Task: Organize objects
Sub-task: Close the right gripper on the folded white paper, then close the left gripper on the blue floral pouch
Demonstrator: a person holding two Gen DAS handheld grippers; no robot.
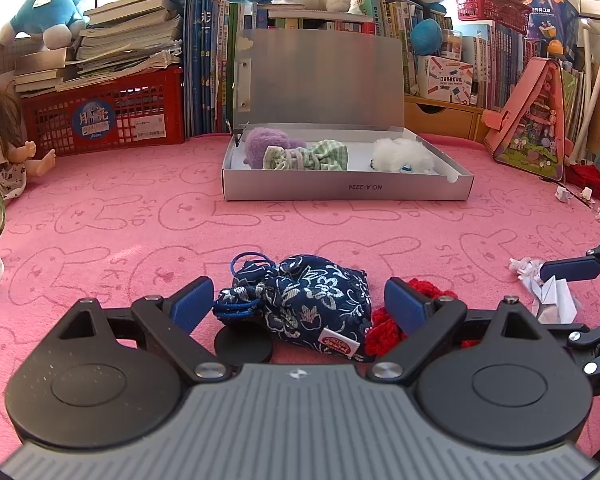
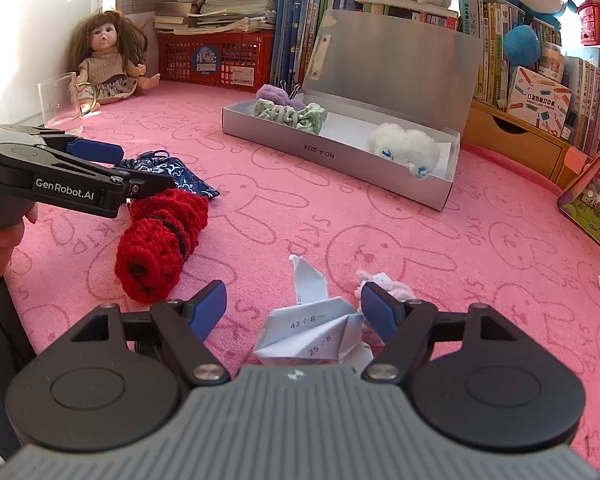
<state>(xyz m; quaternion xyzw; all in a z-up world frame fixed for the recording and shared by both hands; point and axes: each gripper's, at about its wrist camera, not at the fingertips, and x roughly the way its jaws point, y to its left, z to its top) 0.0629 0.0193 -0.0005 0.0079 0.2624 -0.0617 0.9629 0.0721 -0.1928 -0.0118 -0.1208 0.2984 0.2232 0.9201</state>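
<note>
My left gripper (image 1: pixel 298 300) is open, its blue pads on either side of a navy floral drawstring pouch (image 1: pixel 312 304) on the pink cloth. A red knitted piece (image 1: pixel 392 326) lies beside the pouch; it also shows in the right wrist view (image 2: pixel 160 240). My right gripper (image 2: pixel 294 304) is open around a folded white paper (image 2: pixel 308 328), with a pink crumpled scrap (image 2: pixel 392 286) by its right finger. The open grey box (image 1: pixel 348 190) holds a purple plush (image 1: pixel 264 146), a green checked cloth (image 1: pixel 312 156) and a white plush (image 1: pixel 404 156).
A glass mug (image 2: pixel 60 100) and a doll (image 2: pixel 104 64) sit at the far left. A red basket (image 1: pixel 104 116), stacked books and plush toys line the back. A pink house toy (image 1: pixel 532 120) stands at the right. Small paper scraps (image 1: pixel 564 194) lie near the right edge.
</note>
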